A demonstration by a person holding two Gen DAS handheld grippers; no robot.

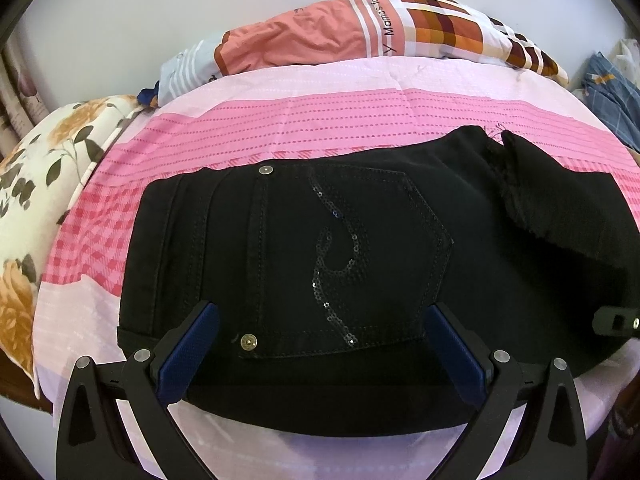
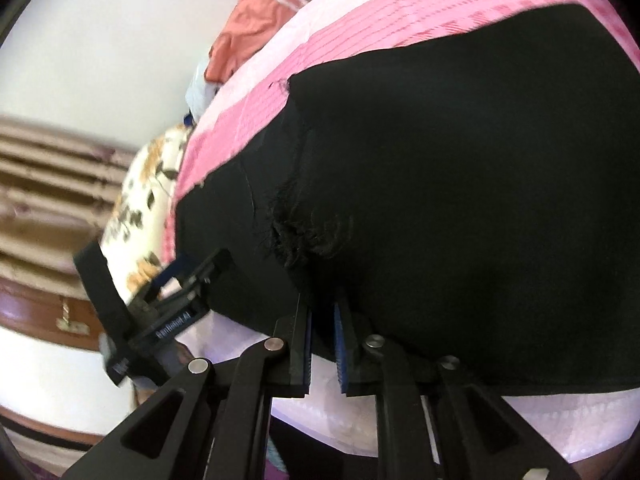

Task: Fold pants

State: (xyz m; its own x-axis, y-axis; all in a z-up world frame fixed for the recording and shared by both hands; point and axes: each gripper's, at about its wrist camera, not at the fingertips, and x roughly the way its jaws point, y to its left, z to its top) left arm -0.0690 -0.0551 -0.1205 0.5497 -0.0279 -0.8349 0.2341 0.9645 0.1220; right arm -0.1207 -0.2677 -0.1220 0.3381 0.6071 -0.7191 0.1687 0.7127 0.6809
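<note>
The black pants (image 1: 360, 248) lie folded on the pink bedsheet (image 1: 280, 120), sequined back pocket (image 1: 352, 260) facing up, a frayed leg end (image 1: 560, 208) doubled over the pants' right part. The left gripper (image 1: 320, 344) sits over the pants' near edge, jaws spread wide, grasping nothing. The right gripper (image 2: 322, 344) meets the pants' near edge with jaws almost together; whether cloth is pinched cannot be told. Beyond the pants lies a bundled checked quilt (image 1: 360, 32); left of them, a floral pillow (image 1: 40, 200).

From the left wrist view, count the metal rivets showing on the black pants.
2. One silver rivet sits at the far corner of the sequined back pocket; one brass rivet at its near corner, between the fingers. Folds may hide others.
</note>
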